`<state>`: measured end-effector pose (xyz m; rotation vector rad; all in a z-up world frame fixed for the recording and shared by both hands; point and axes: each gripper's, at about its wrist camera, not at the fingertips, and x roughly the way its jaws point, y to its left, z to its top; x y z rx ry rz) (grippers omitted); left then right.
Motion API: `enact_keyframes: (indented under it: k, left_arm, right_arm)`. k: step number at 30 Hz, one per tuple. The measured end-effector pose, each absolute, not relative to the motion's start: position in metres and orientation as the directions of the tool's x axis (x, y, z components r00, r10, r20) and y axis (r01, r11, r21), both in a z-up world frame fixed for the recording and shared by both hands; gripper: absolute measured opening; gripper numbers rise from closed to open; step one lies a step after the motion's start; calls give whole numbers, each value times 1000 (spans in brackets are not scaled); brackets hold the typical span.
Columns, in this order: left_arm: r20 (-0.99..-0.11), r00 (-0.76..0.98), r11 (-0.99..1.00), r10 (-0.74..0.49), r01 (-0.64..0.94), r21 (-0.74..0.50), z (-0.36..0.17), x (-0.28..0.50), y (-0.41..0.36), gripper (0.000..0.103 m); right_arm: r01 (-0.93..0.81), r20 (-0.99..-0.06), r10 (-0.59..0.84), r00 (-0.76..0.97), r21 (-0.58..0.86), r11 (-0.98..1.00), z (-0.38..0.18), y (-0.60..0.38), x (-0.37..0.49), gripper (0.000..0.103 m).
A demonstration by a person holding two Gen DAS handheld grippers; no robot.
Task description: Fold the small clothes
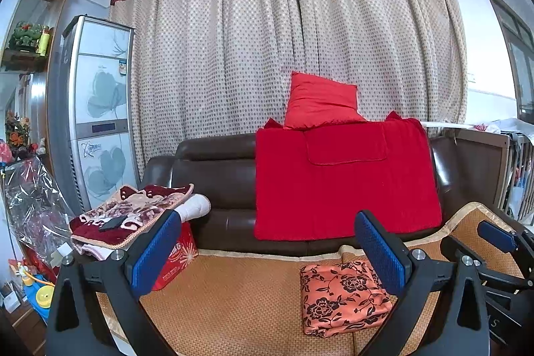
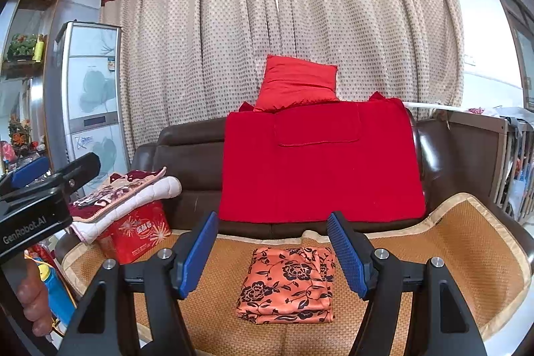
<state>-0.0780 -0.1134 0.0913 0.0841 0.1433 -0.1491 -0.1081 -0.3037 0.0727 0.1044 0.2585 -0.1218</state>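
Note:
An orange garment with black flowers lies folded into a neat rectangle on the woven sofa mat. In the left wrist view the same garment sits low and right of centre. My right gripper hovers open above and in front of it, blue pads wide apart with nothing between them. My left gripper is also open and empty, to the left of the cloth. The right gripper's blue pad shows at the right edge of the left wrist view.
A red blanket and a red pillow drape the brown leather sofa back. Folded floral blankets rest on a red box at the left. A hand holds the left gripper. A crib rail stands right.

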Motion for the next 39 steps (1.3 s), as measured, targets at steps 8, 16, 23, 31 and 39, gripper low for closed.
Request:
enact_keyframes:
  k: [8,16,23,31,39]
  left_arm:
    - [-134,980,985,-147,157,65,95,-84,-106,103]
    - [-116,982,985,-152,159,60,99,-91,-102,103]
    - [-91,984,985,-153,159,68,104,-98,-101,103]
    - [-96,984,985,-149,157,77,102,-98,-102,103]
    - [-157,974,981,-161,176,85,90,-89,-107,103]
  right_arm:
    - [138,-246,-114,963,83,987,77,-298,-116,72]
    - [136,-223,-115,968,81,987,83,-294,-124,72]
    - [136,-198,-119,973,77,988,89,-292,-131,72]
    - [140,-212,-124,969,65,988,89,-289,-127,72]
    - [169,-290,-135,947,98,981,77,-294,-117,72]
